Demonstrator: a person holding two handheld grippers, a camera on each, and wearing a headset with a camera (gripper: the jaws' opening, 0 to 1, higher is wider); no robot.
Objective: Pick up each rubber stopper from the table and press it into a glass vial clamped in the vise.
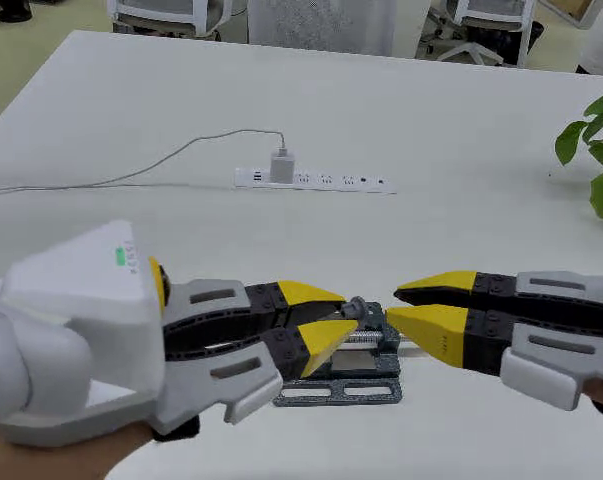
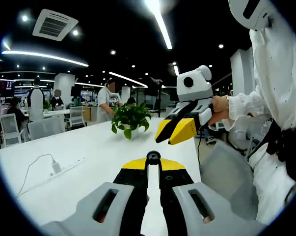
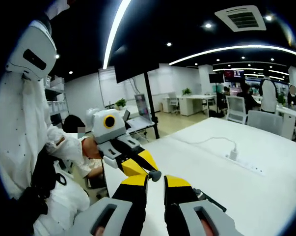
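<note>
A small dark grey rubber stopper sits pinched between the yellow tips of my left gripper, which is shut on it; the left gripper view shows the stopper at the jaw ends. Below those tips a black vise stands on the white table. Something pale glints between its jaws, and I cannot make out a vial. My right gripper faces the left one from the right, narrowly open with nothing between its fingers. The two sets of tips are a short gap apart above the vise.
A white power strip with a charger and a grey cable lies mid-table. A potted plant stands at the right edge. Office chairs line the far side. A person in white holds both grippers.
</note>
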